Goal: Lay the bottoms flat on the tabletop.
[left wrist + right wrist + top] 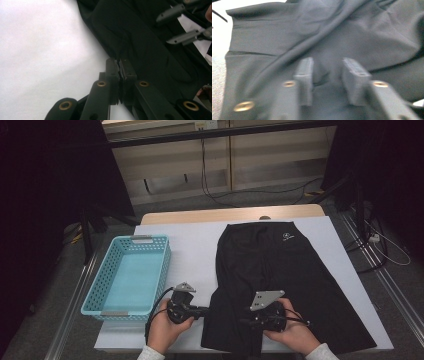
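Black shorts [280,275] on the white desk [195,245], both grippers at the near hem.

High view: left gripper [200,311] meets the hem's left corner, right gripper [248,322] is over the fabric; a blue basket [131,275] lies beyond the left fingers. Left gripper view: fingers [112,75] clenched on a fabric edge. Right gripper view: blurred; fingers [305,75] parted, cloth between them, not pinched.

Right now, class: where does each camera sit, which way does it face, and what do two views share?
High view: above the person's side, looking forward and down on the table, basket, shorts; both hands show.
Left gripper view: on the left gripper, along jaws pinching the shorts' edge.
Right gripper view: on the right gripper, jaws apart over fabric.
All share the shorts.
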Motion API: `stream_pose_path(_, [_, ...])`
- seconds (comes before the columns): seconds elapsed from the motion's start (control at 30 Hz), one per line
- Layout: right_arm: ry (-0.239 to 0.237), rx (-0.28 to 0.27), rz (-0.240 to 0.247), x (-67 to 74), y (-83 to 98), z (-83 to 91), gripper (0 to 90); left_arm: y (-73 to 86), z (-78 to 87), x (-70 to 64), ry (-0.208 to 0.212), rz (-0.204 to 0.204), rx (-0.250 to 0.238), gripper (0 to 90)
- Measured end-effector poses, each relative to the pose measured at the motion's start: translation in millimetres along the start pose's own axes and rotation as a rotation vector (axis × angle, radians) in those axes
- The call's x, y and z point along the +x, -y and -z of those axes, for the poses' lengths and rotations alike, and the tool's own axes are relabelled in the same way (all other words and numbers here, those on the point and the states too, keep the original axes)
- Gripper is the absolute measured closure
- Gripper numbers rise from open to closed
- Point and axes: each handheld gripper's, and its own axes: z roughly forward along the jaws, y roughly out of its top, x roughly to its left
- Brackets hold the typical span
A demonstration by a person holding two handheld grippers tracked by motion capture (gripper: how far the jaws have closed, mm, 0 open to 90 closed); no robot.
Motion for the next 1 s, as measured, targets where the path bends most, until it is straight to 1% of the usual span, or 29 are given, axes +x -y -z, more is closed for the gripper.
stream_pose_path(0.03, [-0.006,0.000,0.002,0.8,-0.4,-0.1,77.4,0.5,-0.4,0.6,0.001,0.005,0.004,86.6])
stream_pose_path(0.07, [-0.027,0.005,0.010,1.9,-0.8,0.1,85.3,0.7,-0.4,1.2,0.000,0.005,0.005,86.2])
stream_pose_path(0.1, [-0.031,0.007,0.010,3.5,-1.1,0.4,88.3,0.9,0.2,1.4,-0.005,0.013,0.009,86.0])
stream_pose_path(0.2, [-0.041,0.024,0.010,4.5,-0.1,4.0,89.8,0.1,3.1,1.6,-0.012,0.013,0.003,85.6])
stream_pose_path(0.27, [-0.050,0.024,0.000,4.0,2.4,7.0,89.9,-0.8,4.8,1.5,-0.014,0.018,0.002,85.2])
stream_pose_path(0.3, [-0.048,0.025,-0.002,3.3,3.6,8.3,89.9,-1.5,5.7,2.5,-0.017,0.017,-0.003,83.6])
stream_pose_path(0.33, [-0.051,0.022,-0.009,3.0,4.4,9.2,89.8,-2.7,5.9,3.1,-0.023,0.025,-0.014,79.4])
stream_pose_path(0.37, [-0.047,0.023,-0.006,2.4,5.2,9.5,89.7,-4.5,5.6,3.5,-0.035,0.023,-0.033,75.1])
stream_pose_path(0.4, [-0.047,0.022,-0.007,2.5,5.4,9.6,89.5,-7.0,4.2,3.9,-0.055,0.017,-0.064,63.1])
stream_pose_path(0.43, [-0.045,0.023,-0.006,2.9,5.1,9.3,89.2,-10.1,2.7,4.3,-0.065,0.009,-0.074,55.1])
stream_pose_path(0.5, [-0.036,0.020,-0.005,4.2,4.1,8.4,88.8,-17.2,-2.0,5.3,-0.072,-0.001,-0.108,55.5])
stream_pose_path(0.53, [-0.028,0.020,-0.006,4.4,3.6,8.0,88.0,-20.8,-5.1,5.8,-0.075,-0.018,-0.123,54.0])
stream_pose_path(0.57, [-0.025,0.018,-0.008,4.5,3.4,7.5,87.2,-24.2,-9.0,6.1,-0.087,-0.041,-0.120,54.2])
stream_pose_path(0.63, [-0.025,0.011,-0.011,4.0,3.7,6.9,85.6,-28.3,-17.7,8.0,-0.114,-0.072,-0.123,52.4])
stream_pose_path(0.67, [-0.018,0.012,-0.009,3.5,3.9,6.8,83.1,-29.4,-22.2,8.7,-0.136,-0.085,-0.115,53.6])
stream_pose_path(0.7, [-0.012,0.009,-0.013,3.3,4.1,6.9,80.7,-30.3,-25.8,11.6,-0.139,-0.093,-0.108,54.4])
stream_pose_path(0.73, [-0.009,0.006,-0.014,3.1,4.4,6.8,79.2,-30.9,-29.9,14.3,-0.142,-0.086,-0.105,55.4])
stream_pose_path(0.77, [-0.008,0.003,-0.016,2.8,4.7,6.7,77.7,-31.7,-32.4,16.6,-0.129,-0.084,-0.109,59.6])
stream_pose_path(0.8, [-0.005,0.000,-0.022,2.5,4.9,6.6,74.4,-32.8,-33.1,17.3,-0.122,-0.087,-0.112,61.0])
stream_pose_path(0.83, [0.002,-0.002,-0.023,2.1,5.0,6.7,70.3,-34.0,-34.2,16.3,-0.114,-0.085,-0.098,64.5])
stream_pose_path(0.87, [0.017,-0.004,-0.025,1.7,5.0,6.8,65.6,-34.9,-35.2,15.3,-0.112,-0.086,-0.090,73.8])
stream_pose_path(0.93, [0.039,-0.012,-0.033,0.3,5.2,7.3,59.1,-35.3,-36.5,13.6,-0.102,-0.091,-0.073,80.7])
stream_pose_path(0.97, [0.041,-0.017,-0.036,-0.7,5.3,7.7,58.4,-35.6,-36.6,13.2,-0.102,-0.088,-0.072,85.6])
stream_pose_path(1.0, [0.045,-0.022,-0.042,-1.5,5.4,8.1,56.0,-35.8,-36.3,13.1,-0.097,-0.079,-0.071,87.7])
